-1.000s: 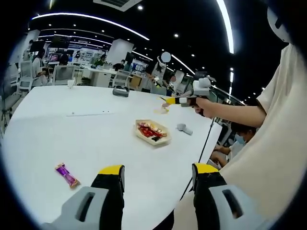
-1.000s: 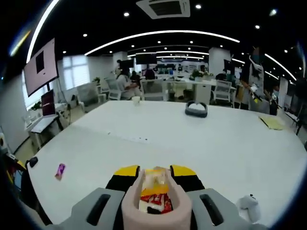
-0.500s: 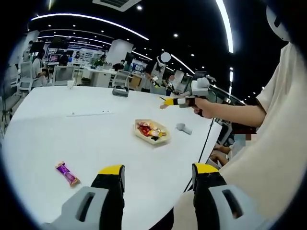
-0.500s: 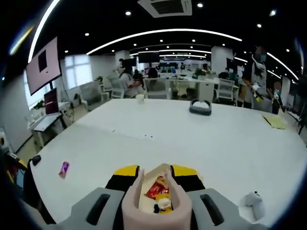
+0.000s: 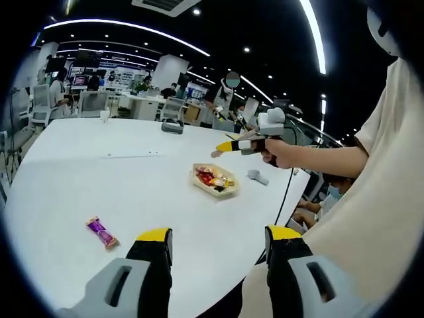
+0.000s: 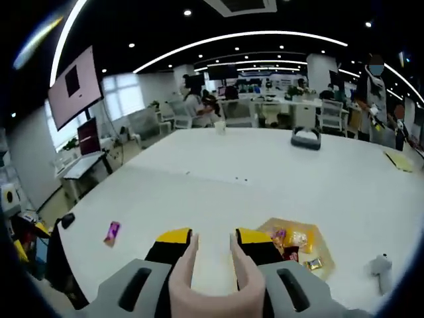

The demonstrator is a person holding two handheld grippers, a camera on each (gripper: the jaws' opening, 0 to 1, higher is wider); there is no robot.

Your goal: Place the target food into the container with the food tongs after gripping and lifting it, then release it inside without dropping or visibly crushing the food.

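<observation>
A shallow tan container (image 5: 215, 180) of wrapped snacks sits mid-table. A purple wrapped candy bar (image 5: 101, 232) lies alone nearer me, left of my left gripper (image 5: 218, 238), which stands open over the table's near edge with nothing in it. Above the container a hand holds my right gripper (image 5: 248, 142), which points left. In the right gripper view that gripper (image 6: 213, 242) is shut on pale pink food tongs (image 6: 242, 268), whose arms are spread with nothing between them. There the container (image 6: 318, 233) lies right of the tongs and the candy bar (image 6: 112, 232) far left.
The white round table (image 5: 99, 179) is wide, with its edge near me. A small white object (image 5: 257, 176) lies right of the container. A dark headset (image 6: 306, 138) and a cup (image 6: 219, 127) stand at the far side. The person's beige shirt (image 5: 371, 218) fills the right.
In the right gripper view the container has gone from between the tong arms to their right as that view swung left. The tongs now frame bare table. The left gripper stays open.
</observation>
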